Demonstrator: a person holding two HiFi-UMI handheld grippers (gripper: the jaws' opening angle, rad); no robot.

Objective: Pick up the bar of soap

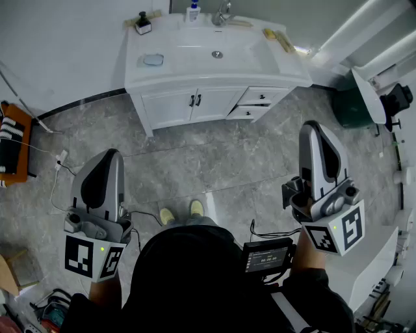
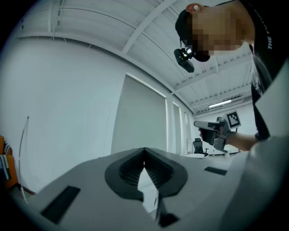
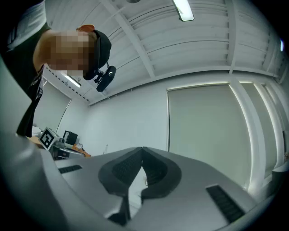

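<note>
Pale-blue rounded bar of soap (image 1: pixel 153 60) sat well ahead on the white vanity top (image 1: pixel 195 73); grey left gripper (image 1: pixel 111 153) was nearer; it and grey right gripper (image 1: pixel 312 125) were clenched, empty.

On the table (image 1: pixel 289 65), the sink (image 1: pixel 195 55) is in the middle and the faucet (image 1: pixel 221 13) behind it. The bar of soap (image 1: pixel 153 60) lies left of the sink, a bottle (image 1: pixel 143 23) behind the soap.
</note>
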